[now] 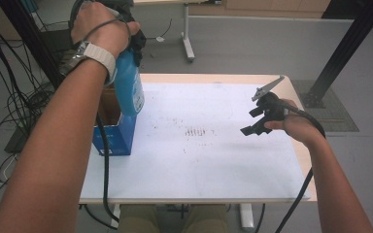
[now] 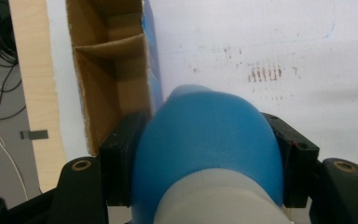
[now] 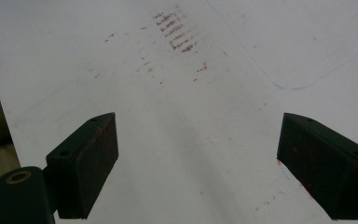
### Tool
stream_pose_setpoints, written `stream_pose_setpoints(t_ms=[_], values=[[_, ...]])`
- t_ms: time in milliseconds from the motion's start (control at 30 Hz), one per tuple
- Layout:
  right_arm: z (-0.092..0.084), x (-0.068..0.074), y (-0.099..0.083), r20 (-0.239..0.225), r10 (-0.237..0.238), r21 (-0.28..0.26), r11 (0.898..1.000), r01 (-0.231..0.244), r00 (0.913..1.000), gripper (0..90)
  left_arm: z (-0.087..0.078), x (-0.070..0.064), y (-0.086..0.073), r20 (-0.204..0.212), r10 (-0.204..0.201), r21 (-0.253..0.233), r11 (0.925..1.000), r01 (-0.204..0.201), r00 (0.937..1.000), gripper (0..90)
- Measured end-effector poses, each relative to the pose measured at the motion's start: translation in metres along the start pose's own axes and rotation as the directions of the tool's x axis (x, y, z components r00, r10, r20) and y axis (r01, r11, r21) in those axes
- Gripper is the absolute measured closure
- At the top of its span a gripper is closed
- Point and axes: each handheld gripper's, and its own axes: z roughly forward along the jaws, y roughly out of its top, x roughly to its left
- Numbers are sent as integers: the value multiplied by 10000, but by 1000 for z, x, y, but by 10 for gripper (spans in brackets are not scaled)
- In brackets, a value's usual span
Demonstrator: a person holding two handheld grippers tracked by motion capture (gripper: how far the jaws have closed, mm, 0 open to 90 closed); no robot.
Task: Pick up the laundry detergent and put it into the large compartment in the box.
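- Nearest in the left gripper view, the left tool (image 2: 205, 154) is clenched on the blue plastic bottle (image 2: 205, 144) — one black pad on each flank of the rounded shoulder, just below the white cap (image 2: 219, 200).
- In the high view the blue plastic bottle (image 1: 128, 87) hangs upright from the left tool (image 1: 131, 41), its base just above the open top of the blue cardboard box (image 1: 114, 133) and clear of its rim.
- Handling, as I judge it: the wall looks smooth and glossy, so it may slide in the pads; thin plastic of this kind would dent if squeezed hard. How full it is cannot be told, so its weight stays a guess — probably light to moderate.
- The best hold appears to be the one in use, high on the shoulder, where the body narrows toward the cap and is stiffest; a grip lower on the belly would flex more and let the bottle swing.
- The box has cardboard dividers (image 2: 109, 46) inside, forming compartments below the bottle.
- Farther right of the box, across the white surface (image 1: 209, 160), the right tool (image 1: 258, 121) is released, jaws spread wide with nothing between them, above the smudged marks (image 1: 196, 132).
- In the right gripper view its two pads (image 3: 86, 163) stand well apart over the bare surface.
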Motion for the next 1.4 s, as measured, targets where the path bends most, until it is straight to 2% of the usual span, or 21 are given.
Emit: stream_pose_setpoints(t_ms=[133, 333, 933, 1400], values=[[-1, -1, 0, 41, 8, 1, 10000, -8, 10000, 125, -4, 5, 0, -75, -97, -123, 9999, 96, 9999, 373], [1, -1, 3, 52, 34, 72, 10000, -34, 10000, 125, -5, 17, 4, 30, -229, -118, 9997, 229, 9997, 373], [3, -7, 15, 67, 70, 215, 9997, -72, 10000, 125, -13, 38, 8, -142, -563, -266, 9981, 559, 9983, 374], [7, -9, 18, 6, 81, 200, 9998, -81, 10000, 125, -15, 46, 10, -412, -688, -273, 9973, 677, 9968, 375]])
